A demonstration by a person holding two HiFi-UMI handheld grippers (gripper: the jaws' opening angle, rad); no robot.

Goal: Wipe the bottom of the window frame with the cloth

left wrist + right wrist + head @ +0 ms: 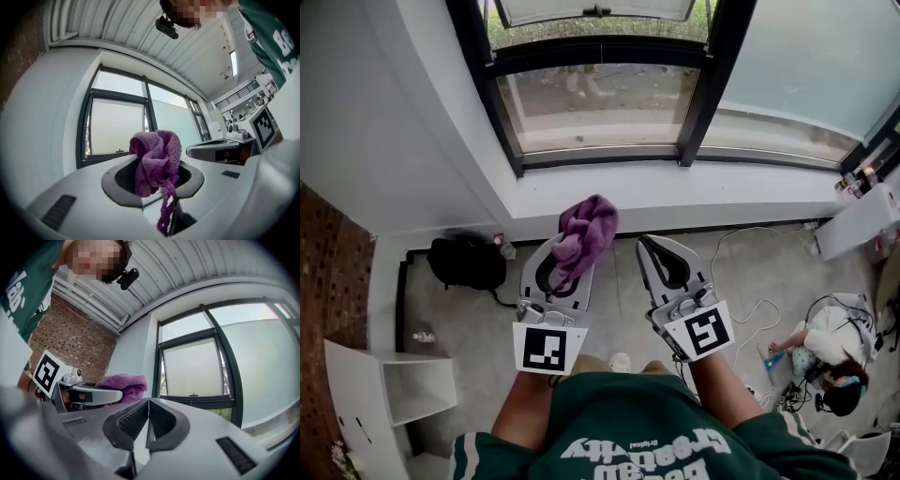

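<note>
The left gripper is seen clenched on a purple cloth: the cloth is bunched between the dark jaw pads, a rounded wad is pushed out past the tips, and a thin strand hangs down into the gap behind them. The right gripper is held just beside it, to its right, with its jaws pressed together and nothing between them. Both grippers are raised side by side in front of the person's green shirt, each marker cube turned towards the head camera. The cloth is kept in the air, short of the white sill and apart from it. Beyond the sill, the dark bottom rail of the window frame is seen below a pane that is tilted open, untouched by the cloth. On the floor below, a black bag is set against the wall at the left, a white shelf unit stands nearer, beside a brick wall, and another person is seated among cables at the right.
</note>
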